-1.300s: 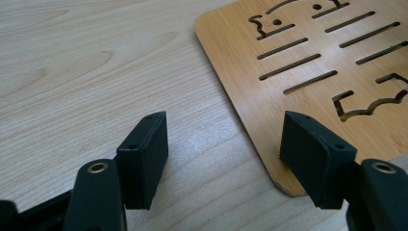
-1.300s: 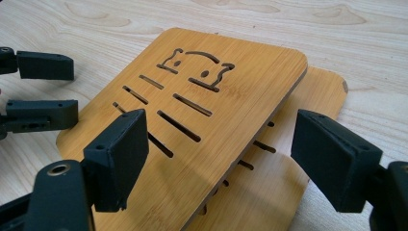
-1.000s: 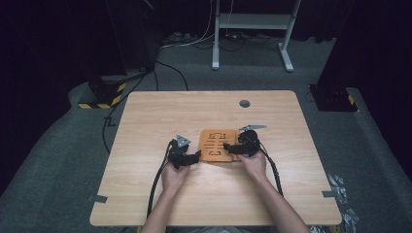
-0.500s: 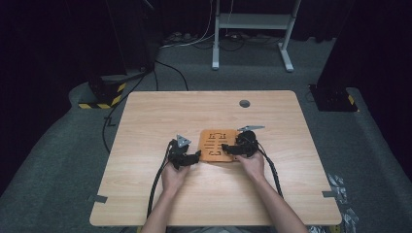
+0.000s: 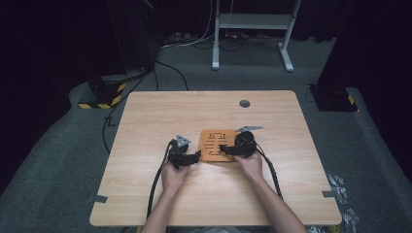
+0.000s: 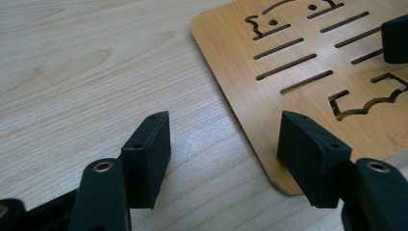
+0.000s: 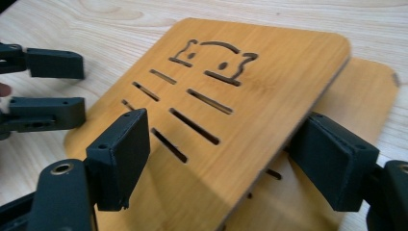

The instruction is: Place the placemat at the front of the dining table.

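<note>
At six o'clock on the table [image 5: 145, 194], the right gripper [image 7: 226, 159] lifts the top board [image 7: 250, 96] off the lower board [image 7: 370, 91], jaws wide with one under its raised edge; best kept level. The left gripper [image 6: 221, 139] stands open astride the board's corner, holding nothing. Nothing has shifted since a second ago.

A thin, orange-brown bamboo board [image 5: 216, 144] with rounded corners lies near the middle of the tabletop [image 5: 145, 116], cut through with rows of slots and a small cat-face outline. In the right gripper view a top board [image 7: 250, 96] is tilted up along its 3 o'clock edge, over a second, matching board [image 7: 370, 101] lying flat beneath it at 3 o'clock.
</note>
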`<state>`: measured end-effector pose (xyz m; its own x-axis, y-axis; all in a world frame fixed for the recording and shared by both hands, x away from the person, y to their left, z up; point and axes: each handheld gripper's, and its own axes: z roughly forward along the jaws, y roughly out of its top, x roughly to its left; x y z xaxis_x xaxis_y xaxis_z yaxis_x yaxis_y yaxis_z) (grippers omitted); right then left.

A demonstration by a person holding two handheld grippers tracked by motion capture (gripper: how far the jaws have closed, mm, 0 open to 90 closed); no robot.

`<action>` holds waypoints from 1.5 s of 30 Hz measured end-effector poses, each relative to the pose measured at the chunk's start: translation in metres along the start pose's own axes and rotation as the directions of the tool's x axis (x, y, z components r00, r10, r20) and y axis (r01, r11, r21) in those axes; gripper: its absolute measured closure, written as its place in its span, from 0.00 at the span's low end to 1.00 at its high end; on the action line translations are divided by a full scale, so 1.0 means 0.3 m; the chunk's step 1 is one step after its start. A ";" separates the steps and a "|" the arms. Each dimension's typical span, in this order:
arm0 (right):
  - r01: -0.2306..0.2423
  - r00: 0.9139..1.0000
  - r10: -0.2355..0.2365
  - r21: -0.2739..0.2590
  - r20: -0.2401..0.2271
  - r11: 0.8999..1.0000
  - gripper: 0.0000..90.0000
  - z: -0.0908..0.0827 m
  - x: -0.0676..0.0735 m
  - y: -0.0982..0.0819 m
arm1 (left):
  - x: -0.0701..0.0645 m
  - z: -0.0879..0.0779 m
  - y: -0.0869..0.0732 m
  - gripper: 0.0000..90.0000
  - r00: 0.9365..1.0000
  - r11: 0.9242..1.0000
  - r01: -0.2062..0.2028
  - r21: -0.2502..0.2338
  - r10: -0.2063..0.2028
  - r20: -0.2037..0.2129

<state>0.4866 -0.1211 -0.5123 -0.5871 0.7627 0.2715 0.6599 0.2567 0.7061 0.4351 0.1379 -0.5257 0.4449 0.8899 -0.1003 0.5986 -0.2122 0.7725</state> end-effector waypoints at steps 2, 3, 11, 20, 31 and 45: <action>0.008 1.000 -0.008 0.000 -0.010 1.000 0.25 0.001 0.003 0.000 | 0.000 0.000 0.000 0.41 1.000 1.000 0.001 0.001 -0.001 0.003; 0.007 1.000 -0.007 -0.001 -0.010 1.000 0.25 0.001 0.004 -0.001 | 0.001 0.000 0.000 0.41 1.000 1.000 0.002 0.001 -0.002 0.006; 0.007 1.000 -0.007 -0.013 -0.025 1.000 0.25 -0.012 0.005 -0.001 | 0.003 0.000 0.000 0.41 1.000 1.000 0.003 0.001 -0.003 0.006; 0.033 0.999 -0.035 -0.062 -0.028 0.998 0.27 -0.047 0.033 0.011 | 0.009 -0.001 0.000 0.39 1.000 1.000 0.026 -0.001 -0.026 0.002; 0.072 0.997 -0.074 -0.088 -0.020 0.993 0.27 -0.070 0.067 0.021 | 0.009 0.000 0.000 0.39 0.999 0.999 0.032 -0.001 -0.032 -0.006; 0.118 0.993 -0.120 -0.109 -0.009 0.987 0.30 -0.074 0.115 0.039 | -0.004 0.005 0.002 0.39 1.000 1.000 -0.003 0.016 0.003 -0.030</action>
<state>0.4637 -0.1049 -0.4802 -0.6659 0.7213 0.1906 0.5308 0.2785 0.8004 0.4359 0.1362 -0.5260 0.4266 0.9009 -0.0792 0.6082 -0.2210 0.7624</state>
